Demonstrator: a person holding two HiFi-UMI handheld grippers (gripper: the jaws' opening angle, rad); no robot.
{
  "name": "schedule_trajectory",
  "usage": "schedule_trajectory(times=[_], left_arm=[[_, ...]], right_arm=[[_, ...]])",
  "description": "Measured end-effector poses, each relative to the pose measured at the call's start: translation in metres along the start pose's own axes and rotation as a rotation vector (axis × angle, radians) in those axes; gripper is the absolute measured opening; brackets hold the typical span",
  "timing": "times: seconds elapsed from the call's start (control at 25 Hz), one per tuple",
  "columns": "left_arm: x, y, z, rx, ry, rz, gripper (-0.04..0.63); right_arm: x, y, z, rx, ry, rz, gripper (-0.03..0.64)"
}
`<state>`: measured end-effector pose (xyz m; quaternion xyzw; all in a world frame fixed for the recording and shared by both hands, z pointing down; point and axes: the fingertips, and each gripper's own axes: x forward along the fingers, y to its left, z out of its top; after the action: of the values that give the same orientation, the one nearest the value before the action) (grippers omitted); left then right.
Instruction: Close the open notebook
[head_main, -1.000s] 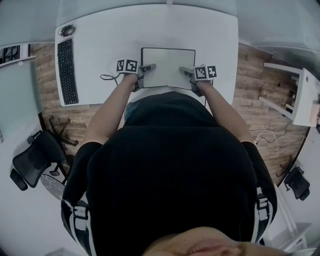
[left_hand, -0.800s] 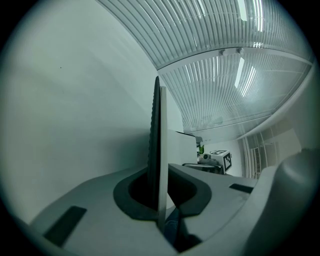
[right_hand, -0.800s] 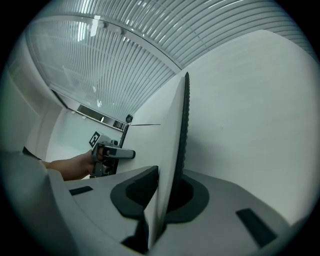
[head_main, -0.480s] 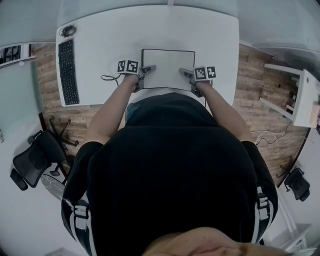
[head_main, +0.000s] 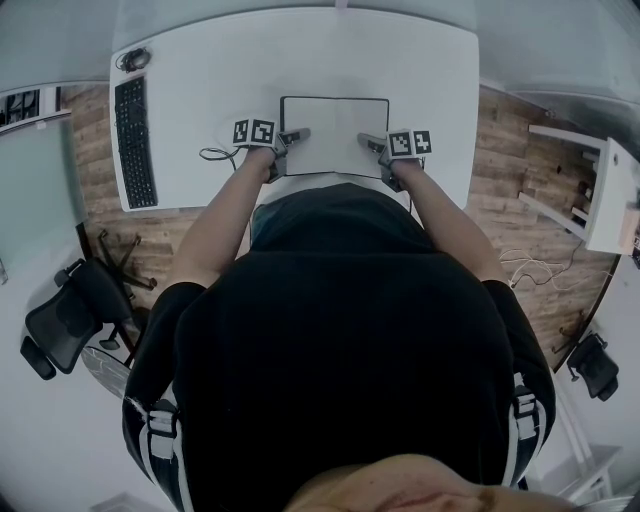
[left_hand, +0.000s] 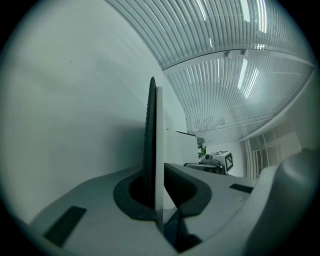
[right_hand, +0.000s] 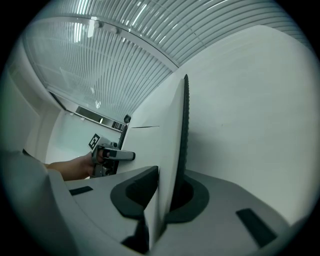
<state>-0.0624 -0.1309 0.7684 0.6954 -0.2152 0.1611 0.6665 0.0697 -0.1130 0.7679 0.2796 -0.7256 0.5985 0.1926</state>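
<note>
Head view: notebook (head_main: 335, 135) open and flat, at the middle of the desk's (head_main: 220, 80) front edge. Pinched at its left edge by left gripper (head_main: 300, 134), at its right edge by right gripper (head_main: 368, 140). Left gripper view: dark cover and white page edge clamped between the jaws; likewise in right gripper view. Cable (head_main: 215, 155) just beside left gripper. Keyboard (head_main: 133, 140) along desk's left edge, well apart from notebook.
</note>
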Motion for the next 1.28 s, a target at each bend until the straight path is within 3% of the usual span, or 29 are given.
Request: schedule_trajectory(times=[1.28], left_arm=[[-0.001, 0.009, -0.003, -0.005, 0.017, 0.006, 0.054]], right_arm=[[-0.015, -0.029, -0.017, 0.099, -0.029, 0.035, 0.087]])
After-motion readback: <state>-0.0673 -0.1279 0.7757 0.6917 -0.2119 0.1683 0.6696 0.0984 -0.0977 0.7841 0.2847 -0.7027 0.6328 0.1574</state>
